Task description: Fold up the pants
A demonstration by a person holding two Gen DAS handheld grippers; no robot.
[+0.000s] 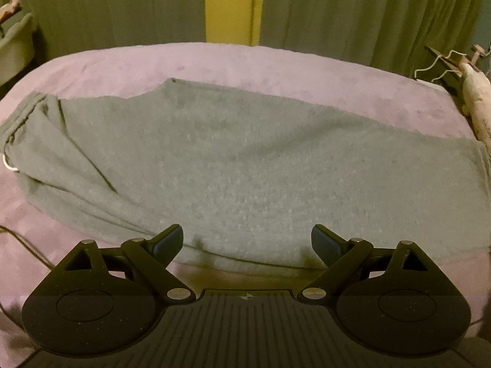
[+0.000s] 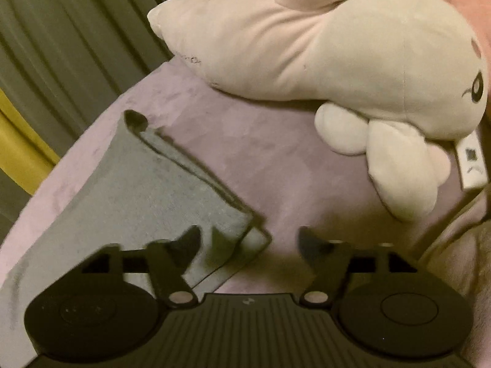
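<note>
Grey pants [image 1: 245, 159] lie flat across the mauve bed cover [image 1: 276, 67], waistband and drawstring to the left, leg ends to the right. My left gripper [image 1: 247, 242] hovers over the near edge of the pants, jaws wide open, nothing gripped. In the right wrist view the stacked leg hems [image 2: 196, 184] run diagonally, and their corner lies between the spread fingers of my right gripper [image 2: 248, 242]. Its pads do not press on the cloth. The bed cover [image 2: 276, 153] shows bare beyond the hems.
A large white plush toy [image 2: 337, 61] lies on the bed just beyond the leg ends, also visible as the plush [image 1: 474, 98] at the right edge. Grey curtains [image 1: 337, 9] and a yellow wall strip [image 1: 230, 6] stand behind the bed. A dark cable [image 1: 21, 239] crosses the left front.
</note>
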